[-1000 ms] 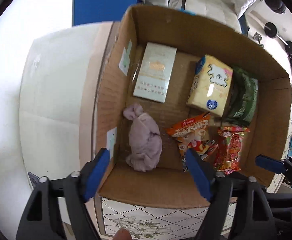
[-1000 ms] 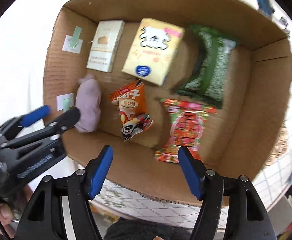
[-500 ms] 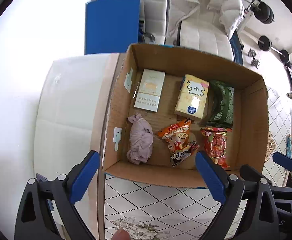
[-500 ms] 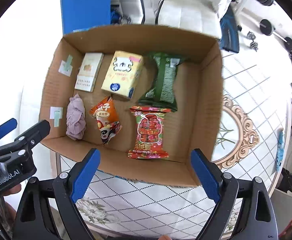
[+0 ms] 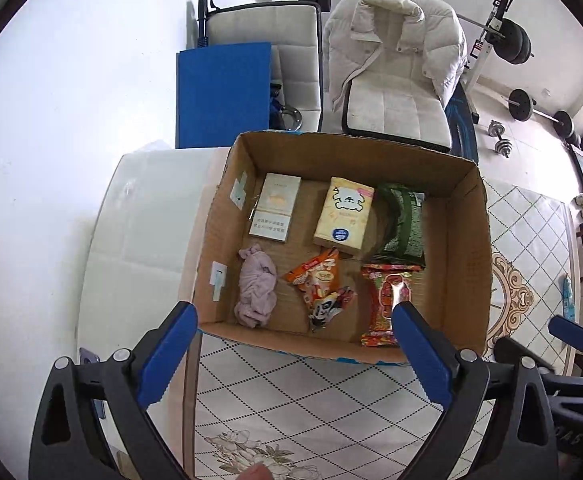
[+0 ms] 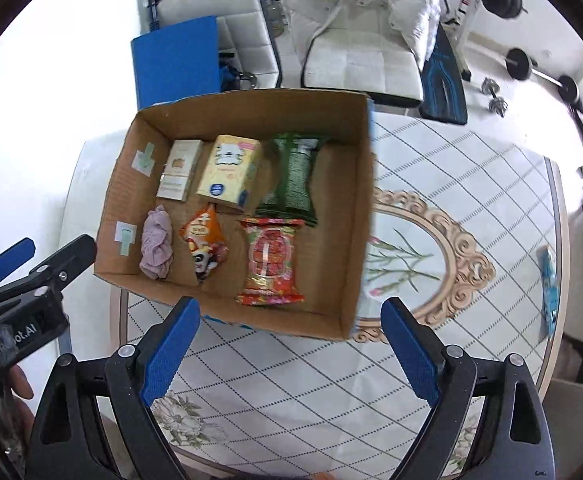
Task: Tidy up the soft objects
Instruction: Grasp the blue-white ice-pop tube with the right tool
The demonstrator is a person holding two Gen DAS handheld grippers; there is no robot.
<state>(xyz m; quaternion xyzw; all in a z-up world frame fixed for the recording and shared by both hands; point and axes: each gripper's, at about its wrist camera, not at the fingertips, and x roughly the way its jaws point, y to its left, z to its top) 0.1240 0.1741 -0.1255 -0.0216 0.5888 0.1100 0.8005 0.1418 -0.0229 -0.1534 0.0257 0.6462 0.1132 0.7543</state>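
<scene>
An open cardboard box [image 5: 465,240] [image 6: 355,216] stands on the table. Inside lie a pink cloth [image 5: 256,286] [image 6: 157,242], an orange snack bag [image 5: 321,284] [image 6: 203,236], a red packet [image 5: 385,300] [image 6: 271,260], a green packet [image 5: 405,220] [image 6: 293,176], a yellow tissue pack [image 5: 345,212] [image 6: 229,168] and a white pack [image 5: 275,210] [image 6: 180,169]. My left gripper [image 5: 295,354] is open and empty, high above the box's near edge. My right gripper [image 6: 291,348] is open and empty, also above and in front of the box.
The table has a diamond-patterned cloth [image 6: 471,184] with an ornate oval design to the box's right. Behind the table stand a chair with a white jacket [image 5: 395,52], a blue board [image 5: 223,92], and barbells [image 5: 515,46]. A white slab [image 5: 143,232] lies left of the box.
Both grippers have pulled up and back from the box, so the box looks smaller and more of the room shows. Both stay open and empty. The contents have not moved.
</scene>
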